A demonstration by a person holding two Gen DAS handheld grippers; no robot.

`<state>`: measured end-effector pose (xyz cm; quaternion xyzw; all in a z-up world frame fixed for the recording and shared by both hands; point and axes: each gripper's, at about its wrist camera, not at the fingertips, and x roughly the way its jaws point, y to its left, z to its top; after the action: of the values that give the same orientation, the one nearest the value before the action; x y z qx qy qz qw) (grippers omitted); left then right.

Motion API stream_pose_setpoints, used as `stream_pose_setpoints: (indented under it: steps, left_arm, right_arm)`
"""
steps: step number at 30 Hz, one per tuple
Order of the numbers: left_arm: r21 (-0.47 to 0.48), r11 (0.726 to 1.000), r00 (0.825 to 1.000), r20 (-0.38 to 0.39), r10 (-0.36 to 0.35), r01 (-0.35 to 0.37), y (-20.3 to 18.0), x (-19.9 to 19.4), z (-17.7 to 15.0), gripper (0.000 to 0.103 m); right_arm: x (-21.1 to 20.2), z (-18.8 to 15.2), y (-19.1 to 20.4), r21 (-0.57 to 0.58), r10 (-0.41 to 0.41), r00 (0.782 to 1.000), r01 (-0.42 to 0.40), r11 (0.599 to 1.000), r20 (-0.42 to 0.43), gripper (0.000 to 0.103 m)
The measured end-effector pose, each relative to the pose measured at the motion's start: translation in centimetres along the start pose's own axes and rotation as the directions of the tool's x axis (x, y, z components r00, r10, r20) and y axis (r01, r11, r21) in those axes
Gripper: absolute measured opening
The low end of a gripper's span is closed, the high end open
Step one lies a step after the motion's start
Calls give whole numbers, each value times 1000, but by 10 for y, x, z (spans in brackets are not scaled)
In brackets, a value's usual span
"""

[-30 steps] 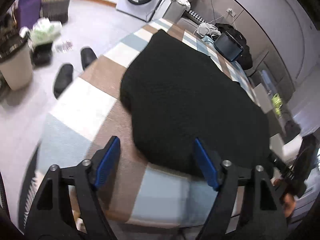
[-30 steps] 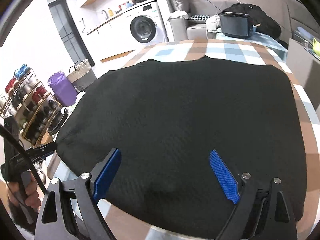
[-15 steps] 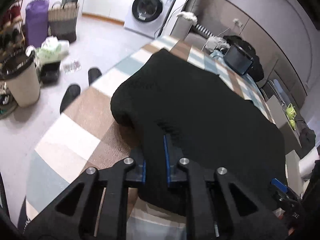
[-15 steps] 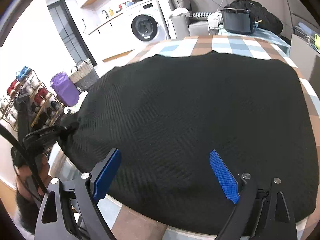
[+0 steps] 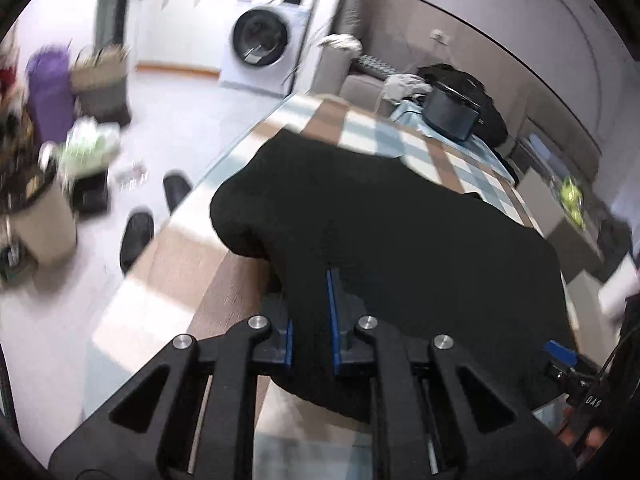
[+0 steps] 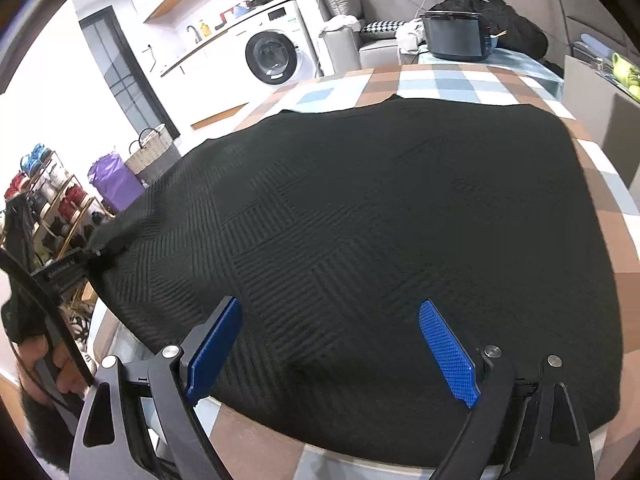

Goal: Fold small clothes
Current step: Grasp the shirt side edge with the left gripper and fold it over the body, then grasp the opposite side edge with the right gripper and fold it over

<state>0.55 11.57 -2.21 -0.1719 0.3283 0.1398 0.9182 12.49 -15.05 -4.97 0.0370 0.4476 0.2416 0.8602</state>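
On the table: a black knit garment (image 6: 380, 220) lies spread over the checked cloth (image 6: 440, 80), its left corner raised off the surface.
Hidden: the garment's near hem is cut off behind the right gripper's arms; the floor clutter in the left view is motion-blurred and hard to make out.
Left gripper (image 5: 310, 308): clenched on the garment's left corner, fabric bunched between the blue pads (image 5: 331, 312); a rounded fold (image 5: 240, 220) bulges just beyond.
Right gripper (image 6: 332, 344): jaws spread wide, over the garment's near edge; whether the pads (image 6: 448, 352) touch the fabric cannot be told.
Behind: washer (image 6: 272, 56) past the table's far end; dark case (image 6: 456, 40) on the far end.
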Motion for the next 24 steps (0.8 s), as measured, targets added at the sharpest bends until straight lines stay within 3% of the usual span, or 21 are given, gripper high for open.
stream_pose_setpoints:
  steps: [2, 5, 9, 12, 15, 17, 18, 20, 22, 24]
  left_arm:
    - [84, 996, 1000, 25, -19, 17, -22, -4, 10, 10]
    - [222, 969, 991, 53, -119, 105, -68, -13, 20, 9]
    - [412, 866, 954, -27, -299, 283, -142, -12, 8, 7]
    - [452, 780, 901, -190, -389, 432, -183, 10, -16, 7]
    - [374, 718, 806, -353, -475, 587, -199, 30, -37, 7]
    - [367, 695, 781, -383, -493, 618, -201, 26, -44, 8]
    - [378, 690, 783, -376, -495, 617, -200, 19, -44, 14]
    - [385, 698, 794, -360, -489, 604, -194, 11, -41, 34]
    - [378, 724, 816, -316, -484, 577, -177, 2, -35, 58]
    - [371, 759, 844, -272, -462, 535, -156, -6, -27, 64]
  right_arm:
    - [-5, -1, -4, 18, -2, 1000, 2, 1000, 14, 92]
    - [-17, -4, -13, 42, -19, 999, 18, 999, 37, 92]
    - [-40, -10, -31, 78, -80, 995, 75, 994, 59, 92]
    - [-56, -15, -46, 128, -123, 990, 113, 985, 75, 92]
    - [-67, -20, -61, 177, -157, 984, 140, 974, 83, 92]
    - [-71, -20, -67, 198, -164, 983, 145, 969, 83, 92]
    - [-71, -19, -69, 203, -156, 984, 136, 970, 84, 92]
    - [-69, -15, -68, 203, -124, 989, 105, 974, 86, 92]
    - [-61, -6, -64, 194, -68, 994, 51, 980, 86, 92]
    - [-50, 4, -59, 190, 0, 997, -15, 982, 79, 92]
